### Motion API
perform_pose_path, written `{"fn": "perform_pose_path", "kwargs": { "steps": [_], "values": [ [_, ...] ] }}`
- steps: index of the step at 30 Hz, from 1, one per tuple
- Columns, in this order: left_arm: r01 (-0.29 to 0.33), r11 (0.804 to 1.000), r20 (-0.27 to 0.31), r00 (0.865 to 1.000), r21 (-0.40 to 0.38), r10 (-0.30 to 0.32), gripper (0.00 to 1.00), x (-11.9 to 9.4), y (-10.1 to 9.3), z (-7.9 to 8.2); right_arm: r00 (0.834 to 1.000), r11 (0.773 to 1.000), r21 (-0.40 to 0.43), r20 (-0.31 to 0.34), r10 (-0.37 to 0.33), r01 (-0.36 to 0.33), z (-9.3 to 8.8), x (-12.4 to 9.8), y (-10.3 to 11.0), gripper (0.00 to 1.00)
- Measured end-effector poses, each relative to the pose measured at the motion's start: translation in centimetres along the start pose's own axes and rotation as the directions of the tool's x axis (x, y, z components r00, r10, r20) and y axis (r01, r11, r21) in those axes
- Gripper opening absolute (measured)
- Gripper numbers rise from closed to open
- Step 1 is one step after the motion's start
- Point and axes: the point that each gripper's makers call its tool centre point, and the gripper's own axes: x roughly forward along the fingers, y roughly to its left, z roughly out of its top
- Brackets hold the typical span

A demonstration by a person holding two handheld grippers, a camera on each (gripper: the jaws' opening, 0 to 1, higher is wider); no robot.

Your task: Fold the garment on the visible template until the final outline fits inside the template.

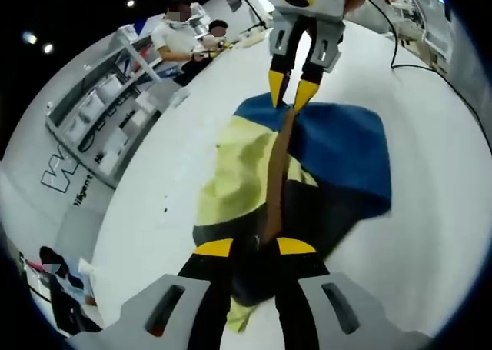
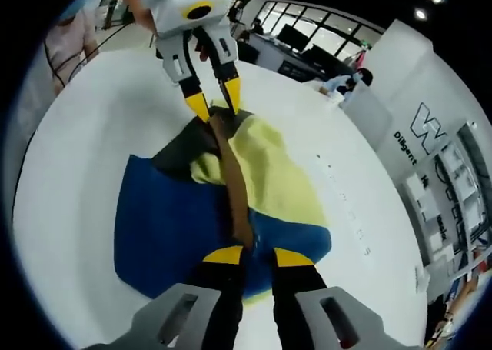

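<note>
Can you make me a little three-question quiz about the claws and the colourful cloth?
1. True or false: the garment lies flat and spread out on the white table.
2. Which colours show on the garment? A) blue, yellow and black B) red and green C) all white
3. What do the left claw and the right claw each pinch?

Key:
1. False. It is bunched and lifted, with a stretched brown edge running between the two claws.
2. A.
3. Opposite ends of that stretched edge of the garment; in the left gripper view the right claw grips the far end, in the right gripper view the left claw does.
</note>
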Motion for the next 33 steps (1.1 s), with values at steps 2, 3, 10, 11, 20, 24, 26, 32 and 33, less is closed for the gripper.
{"fn": "perform_pose_path", "kwargs": {
  "steps": [2, 3, 10, 11, 20, 24, 26, 32, 33],
  "values": [
    [0.003, 1.000, -0.003, 1.000, 0.000, -0.003, 0.26, 0.1, 0.0, 0.0, 1.000, 1.000, -0.007, -0.003, 0.003, -0.003, 0.0, 0.2, 0.0, 0.05],
    [0.003, 1.000, -0.005, 1.000, 0.002, -0.003, 0.25, 0.1, -0.1, 0.0, 1.000, 1.000, -0.012, -0.007, 0.004, -0.004, -0.1, 0.4, 0.0, 0.05],
    [0.021, 1.000, 0.000, 1.000, 0.023, -0.021, 0.12, 0.3, -0.3, 0.0, 1.000, 0.999, -0.033, -0.007, 0.010, -0.010, 0.0, 0.6, 0.1, 0.00],
    [0.019, 0.999, 0.000, 1.000, 0.030, -0.019, 0.12, 0.3, -0.3, 0.0, 1.000, 1.000, -0.020, -0.007, 0.014, -0.015, 0.1, 0.5, 0.1, 0.00],
    [0.023, 0.994, 0.020, 1.000, -0.105, -0.021, 0.10, -0.5, -0.1, 0.4, 1.000, 1.000, -0.021, 0.008, 0.003, -0.003, 0.6, -0.4, -0.4, 0.00],
    [0.022, 0.994, 0.022, 1.000, -0.104, -0.020, 0.10, -0.6, 0.1, 0.5, 1.000, 0.999, -0.033, 0.013, 0.001, -0.001, 0.8, -0.6, -0.4, 0.00],
    [0.020, 0.994, 0.023, 1.000, -0.108, -0.018, 0.10, -0.8, 0.2, 0.6, 1.000, 0.999, -0.032, 0.013, 0.000, 0.000, 1.0, -0.8, -0.5, 0.00],
    [0.024, 0.983, 0.022, 1.000, -0.184, -0.021, 0.10, -1.3, 0.2, 0.9, 1.000, 1.000, -0.011, 0.013, -0.002, 0.002, 1.3, -1.2, -0.7, 0.00],
    [0.032, 0.974, 0.019, 0.999, -0.223, -0.028, 0.10, -1.4, 0.1, 0.9, 1.000, 1.000, 0.000, 0.013, 0.001, -0.001, 1.4, -1.3, -0.7, 0.00]
  ]
}}
